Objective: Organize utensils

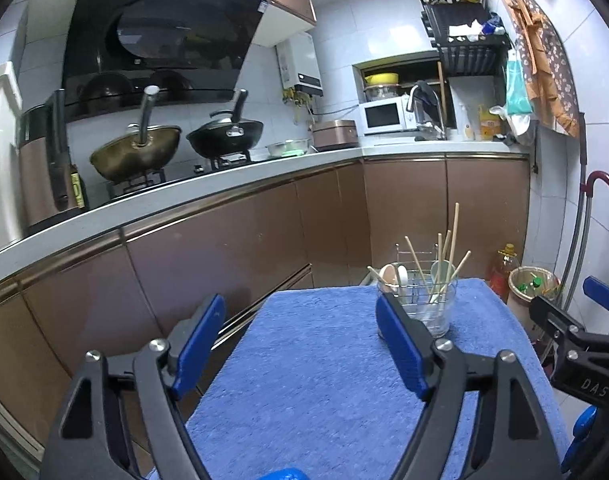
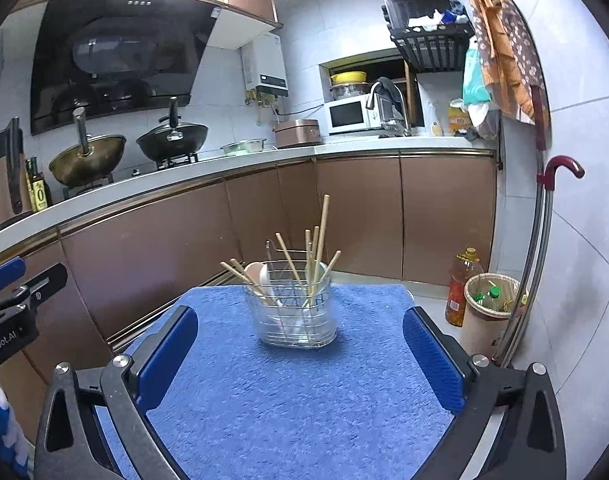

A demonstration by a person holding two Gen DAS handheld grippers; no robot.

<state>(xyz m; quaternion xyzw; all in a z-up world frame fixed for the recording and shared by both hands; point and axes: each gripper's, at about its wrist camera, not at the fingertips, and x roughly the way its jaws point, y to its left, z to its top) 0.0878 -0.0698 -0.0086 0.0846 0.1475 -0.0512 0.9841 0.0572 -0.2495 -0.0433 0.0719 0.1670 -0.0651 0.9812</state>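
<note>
A clear utensil holder (image 2: 294, 312) with a wire frame stands upright at the far end of a blue towel (image 2: 296, 396). Several wooden chopsticks (image 2: 322, 236) and pale spoons (image 2: 258, 276) stick out of it. The same holder (image 1: 424, 304) shows in the left wrist view, just beyond my left gripper's right finger. My left gripper (image 1: 300, 344) is open over the towel with nothing between its blue pads. My right gripper (image 2: 300, 354) is open too, back from the holder, with bare towel between its fingers. The right gripper (image 1: 576, 320) also shows at the right edge of the left wrist view.
A brown cabinet front (image 1: 232, 256) and white counter run along the left and back, with two woks (image 1: 144, 152) on the stove. On the floor to the right stand an oil bottle (image 2: 460, 292) and a bin (image 2: 490, 312) beside a leaning metal pole with a red hook (image 2: 544, 216).
</note>
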